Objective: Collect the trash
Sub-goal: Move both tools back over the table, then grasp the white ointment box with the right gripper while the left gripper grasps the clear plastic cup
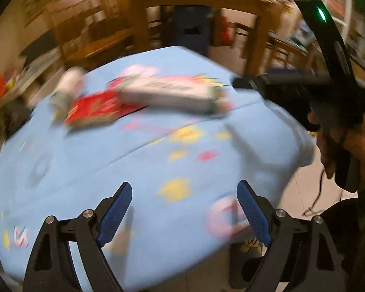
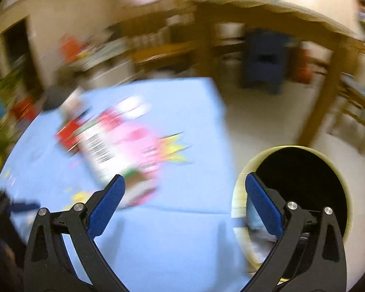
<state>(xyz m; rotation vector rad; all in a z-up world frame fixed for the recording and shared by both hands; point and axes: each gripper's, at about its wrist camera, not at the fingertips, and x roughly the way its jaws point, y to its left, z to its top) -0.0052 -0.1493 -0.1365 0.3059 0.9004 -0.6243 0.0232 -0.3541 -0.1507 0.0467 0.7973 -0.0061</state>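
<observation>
both grippers, left [image 1: 184, 209] and right [image 2: 185, 203], are hovering with fingers spread wide and empty; the blurred wrappers [image 1: 143, 99] are lying beyond them on the blue-clothed worktop [image 1: 109, 170], print unreadable.

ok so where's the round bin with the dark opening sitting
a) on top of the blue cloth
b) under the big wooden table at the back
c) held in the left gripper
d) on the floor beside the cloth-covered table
d: in the right wrist view the round bin stands on the pale floor just past the edge of the blue cloth, lower than the cloth's top.
</observation>
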